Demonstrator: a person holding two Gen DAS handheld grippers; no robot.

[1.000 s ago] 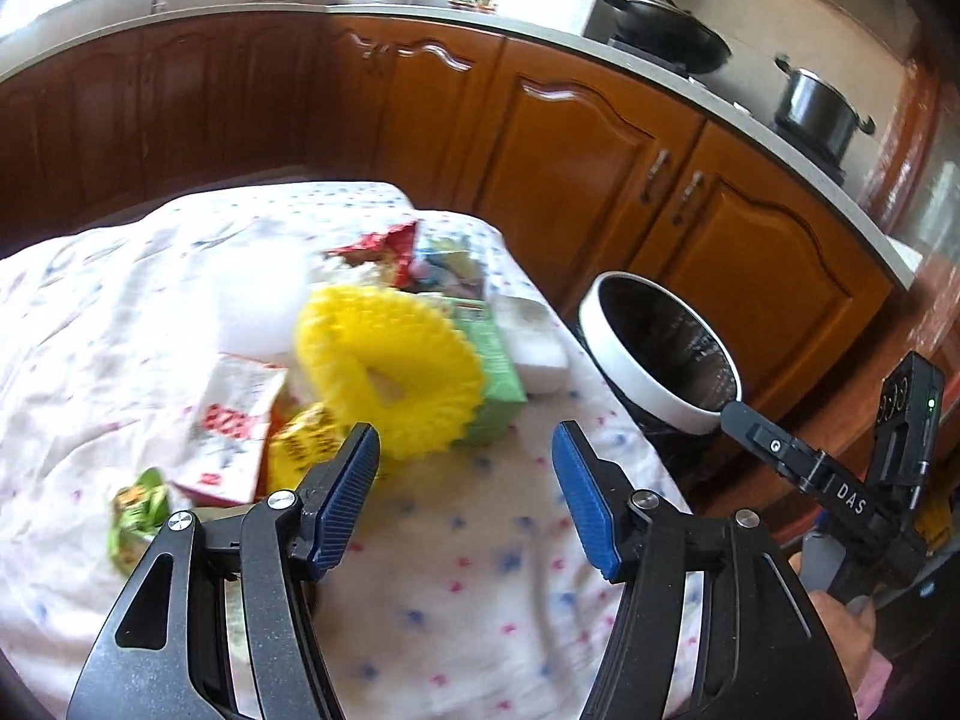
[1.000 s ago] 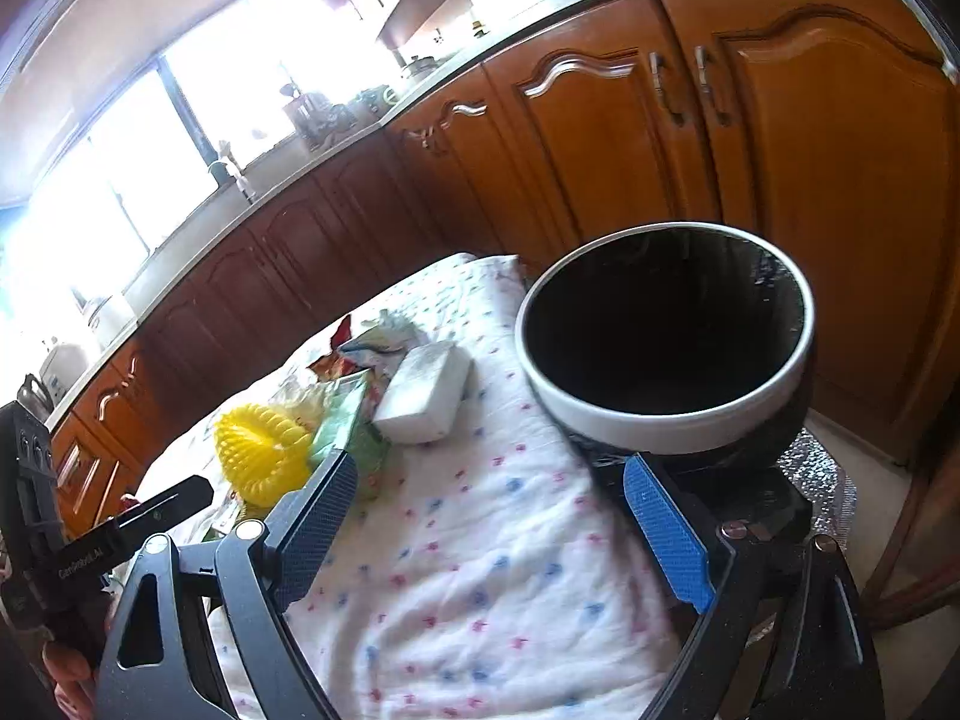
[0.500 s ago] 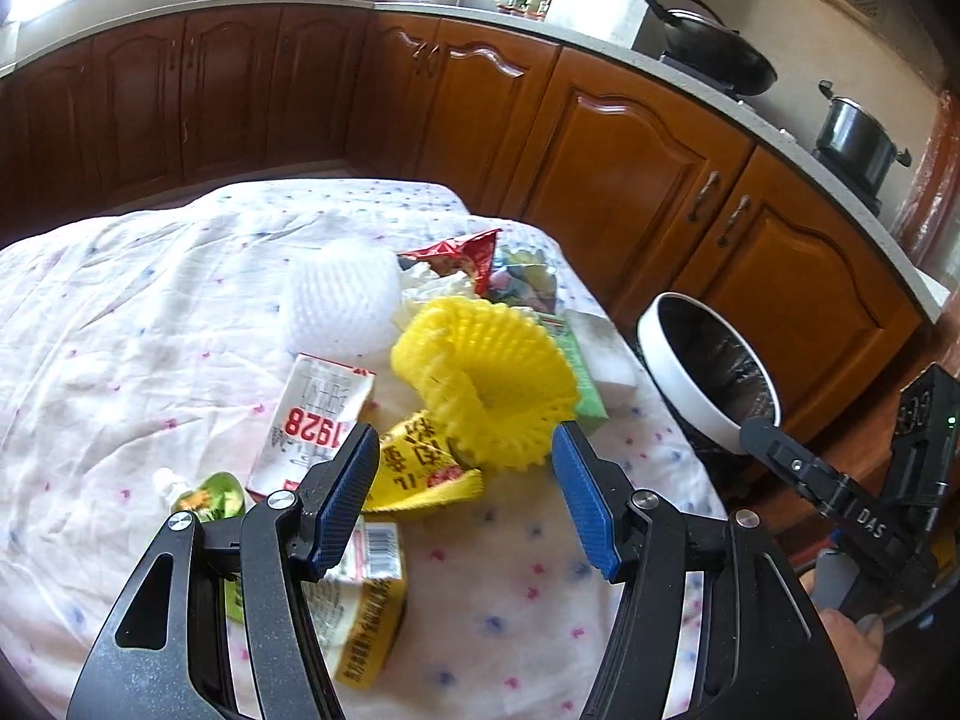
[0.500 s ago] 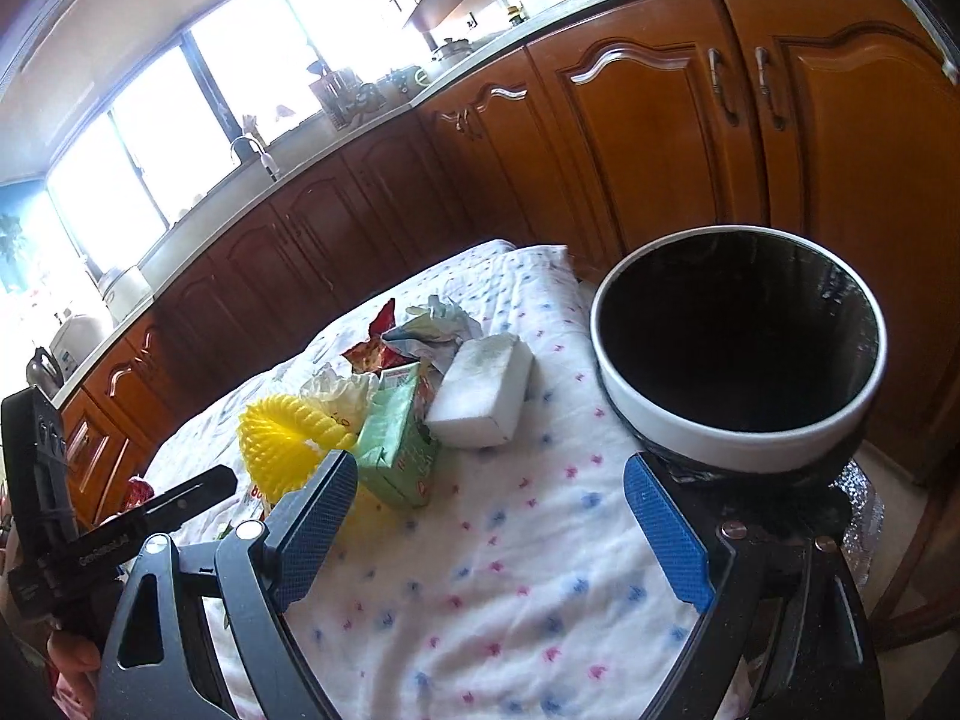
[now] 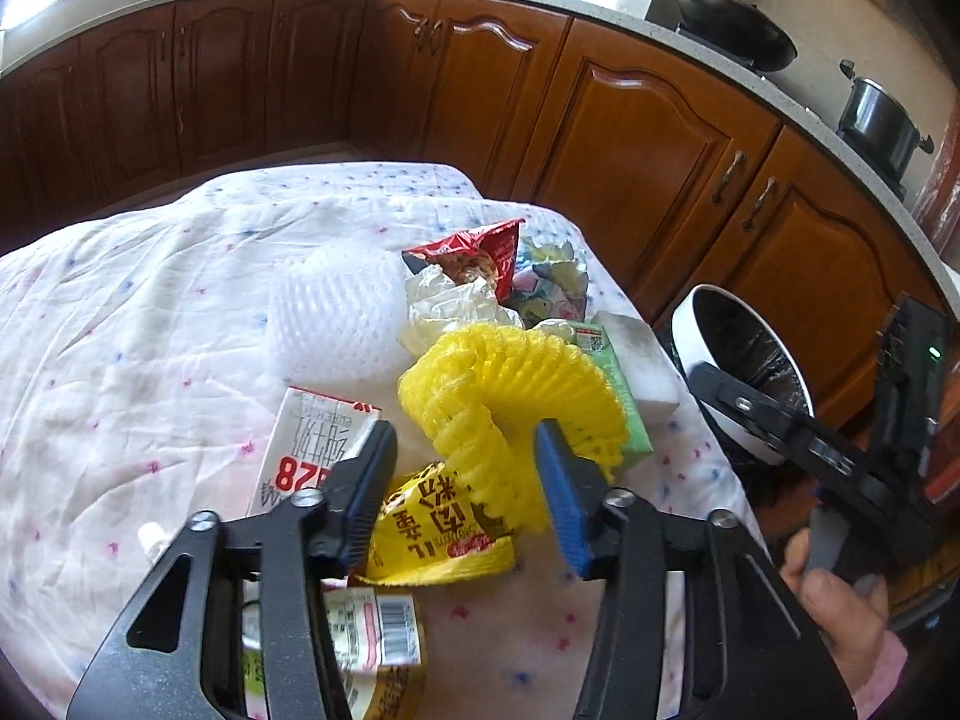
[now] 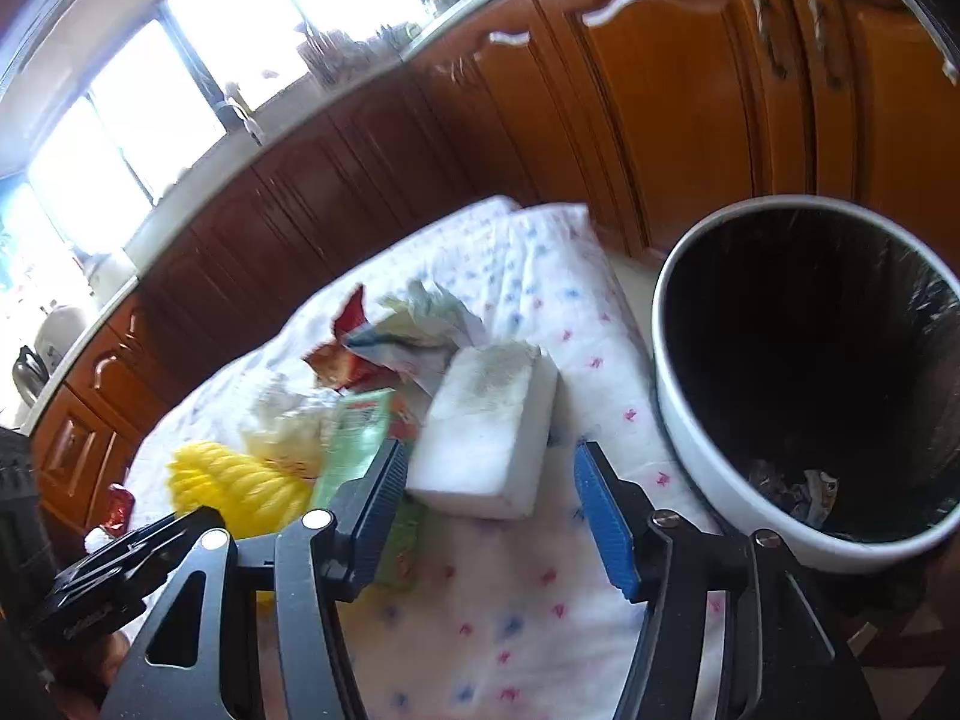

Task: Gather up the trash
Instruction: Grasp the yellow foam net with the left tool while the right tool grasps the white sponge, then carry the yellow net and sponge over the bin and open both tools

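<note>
A pile of trash lies on a dotted white cloth (image 5: 150, 324). A yellow foam net (image 5: 510, 396) sits between the open jaws of my left gripper (image 5: 465, 498), with a yellow wrapper (image 5: 432, 534) under it. A milk carton (image 5: 300, 450), white foam net (image 5: 336, 318), red snack bag (image 5: 474, 252), green box (image 5: 618, 384) and white block (image 6: 486, 426) lie around. My right gripper (image 6: 486, 516) is open just before the white block. The white bin (image 6: 678, 396) with a black liner stands right of the table.
Brown kitchen cabinets (image 5: 630, 120) run behind the table, close to the bin. A wok (image 5: 732, 30) and a pot (image 5: 876, 120) sit on the counter. My right gripper also shows in the left wrist view (image 5: 840, 456), beside the bin (image 5: 690, 324).
My left gripper has moved forward onto the yellow foam net, which now lies between its jaws. My right gripper has moved in toward the white block. Both stay open.
</note>
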